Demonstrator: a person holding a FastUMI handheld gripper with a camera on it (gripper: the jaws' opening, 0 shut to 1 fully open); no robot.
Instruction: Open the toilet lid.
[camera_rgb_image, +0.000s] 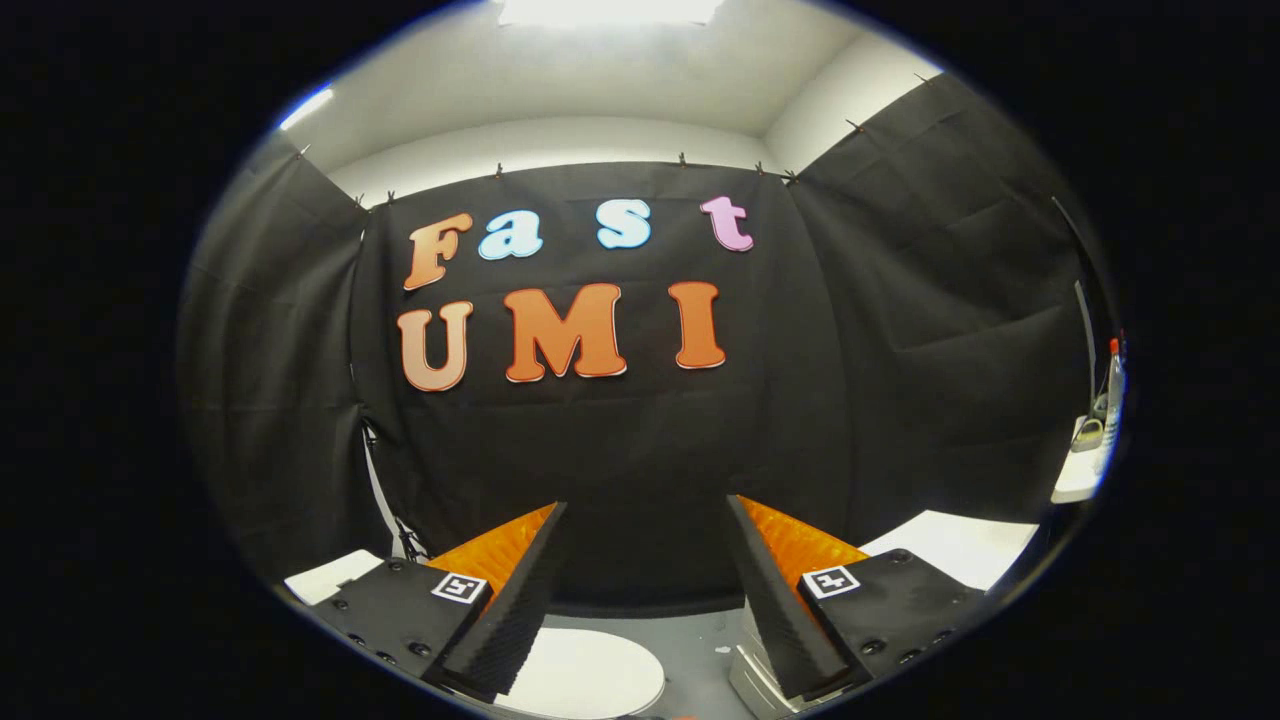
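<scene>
My gripper (645, 502) is open, its two fingers spread wide with nothing between them, and it points at the black cloth wall. Low down, beneath the fingers and nearer the left one, lies a white rounded surface that looks like the toilet lid (590, 672). It appears flat and closed, and the left finger (510, 610) hides part of it. The gripper is above it and apart from it.
A pale boxy object (752, 682) sits under the right finger beside the lid, on the grey floor (695, 635). White table tops stand at the left (325, 575) and right (960, 545). A clear bottle (1112, 400) stands on a far-right shelf.
</scene>
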